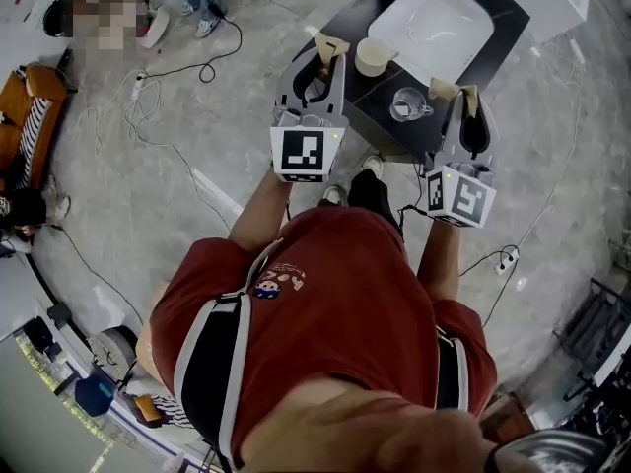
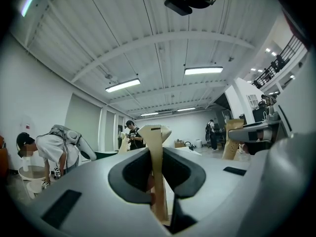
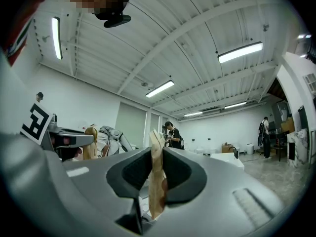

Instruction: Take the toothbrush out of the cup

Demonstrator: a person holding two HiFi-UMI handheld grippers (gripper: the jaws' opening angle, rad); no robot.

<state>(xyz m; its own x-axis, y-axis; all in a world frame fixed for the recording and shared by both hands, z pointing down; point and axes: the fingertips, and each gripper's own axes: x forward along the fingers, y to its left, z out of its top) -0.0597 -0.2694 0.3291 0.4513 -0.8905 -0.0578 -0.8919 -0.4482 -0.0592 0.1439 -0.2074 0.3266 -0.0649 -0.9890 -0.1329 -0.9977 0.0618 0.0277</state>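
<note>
In the head view a cream cup (image 1: 373, 55) and a clear glass cup (image 1: 407, 104) stand on a black counter (image 1: 373, 106) in front of me. I cannot make out a toothbrush in either cup. My left gripper (image 1: 329, 45) is held level just left of the cream cup, and its tan pads are pressed together with nothing between them. My right gripper (image 1: 455, 91) hangs just right of the glass cup, also shut and empty. Both gripper views look out across the room, with the left gripper (image 2: 157, 132) and the right gripper (image 3: 157, 137) closed in the middle.
A white sink basin (image 1: 434, 23) is set into the counter behind the cups. Cables and a power strip (image 1: 138, 87) lie on the grey floor at left. A person bends over at the far left (image 2: 52, 147). Other people stand further back in the room (image 3: 173, 135).
</note>
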